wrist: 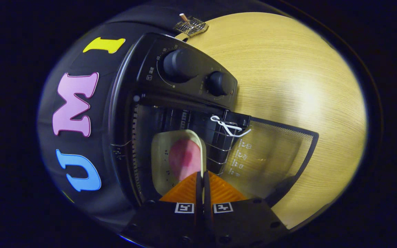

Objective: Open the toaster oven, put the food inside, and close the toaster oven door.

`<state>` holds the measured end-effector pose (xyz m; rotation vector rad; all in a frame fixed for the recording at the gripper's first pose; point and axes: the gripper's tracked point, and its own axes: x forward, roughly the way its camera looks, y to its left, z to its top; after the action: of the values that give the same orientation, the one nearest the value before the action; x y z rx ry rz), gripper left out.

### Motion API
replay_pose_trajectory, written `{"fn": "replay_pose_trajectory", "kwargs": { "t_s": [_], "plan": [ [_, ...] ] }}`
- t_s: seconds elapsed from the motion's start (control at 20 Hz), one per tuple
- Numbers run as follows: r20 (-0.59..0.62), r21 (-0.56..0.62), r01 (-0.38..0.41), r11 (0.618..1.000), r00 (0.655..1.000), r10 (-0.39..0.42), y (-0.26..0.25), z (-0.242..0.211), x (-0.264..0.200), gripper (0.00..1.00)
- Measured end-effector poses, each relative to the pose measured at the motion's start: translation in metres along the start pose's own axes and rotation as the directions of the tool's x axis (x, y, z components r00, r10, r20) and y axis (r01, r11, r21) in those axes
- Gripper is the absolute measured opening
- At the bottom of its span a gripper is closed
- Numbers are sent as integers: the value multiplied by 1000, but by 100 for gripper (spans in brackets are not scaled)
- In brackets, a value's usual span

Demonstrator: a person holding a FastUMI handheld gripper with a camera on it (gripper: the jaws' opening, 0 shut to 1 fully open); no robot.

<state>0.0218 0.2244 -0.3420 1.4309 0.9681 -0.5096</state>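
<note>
The black toaster oven stands on the wooden table with its glass door swung fully open and lying flat. A pale plate carrying a pink piece of food sits in the oven's open mouth, beside the wire rack. My gripper is shut on the plate's near rim, with its two fingers pressed together around the thin edge. The far end of the plate reaches into the dark cavity.
Two round knobs sit on the oven's control panel. A white cord is looped on the rack by the door hinge. A small wire grid lies at the table's far edge. The light wooden table spreads beyond the door.
</note>
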Motion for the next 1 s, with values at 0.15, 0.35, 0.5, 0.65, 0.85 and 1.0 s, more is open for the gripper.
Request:
{"fn": "replay_pose_trajectory", "kwargs": {
  "t_s": [0.15,0.35,0.5,0.65,0.85,1.0],
  "plan": [
    [24,59,-64,996,998,63,19,-3,6,12],
    [-47,83,-115,990,992,119,29,-24,6,31],
    [-66,43,-122,992,990,125,20,-26,-6,59],
    [-140,-27,-152,988,979,147,10,-28,-24,91],
    [-182,-233,-194,953,971,153,-9,-13,-45,98],
    [-234,-442,-248,862,960,157,-22,-10,-67,98]
  ]
}}
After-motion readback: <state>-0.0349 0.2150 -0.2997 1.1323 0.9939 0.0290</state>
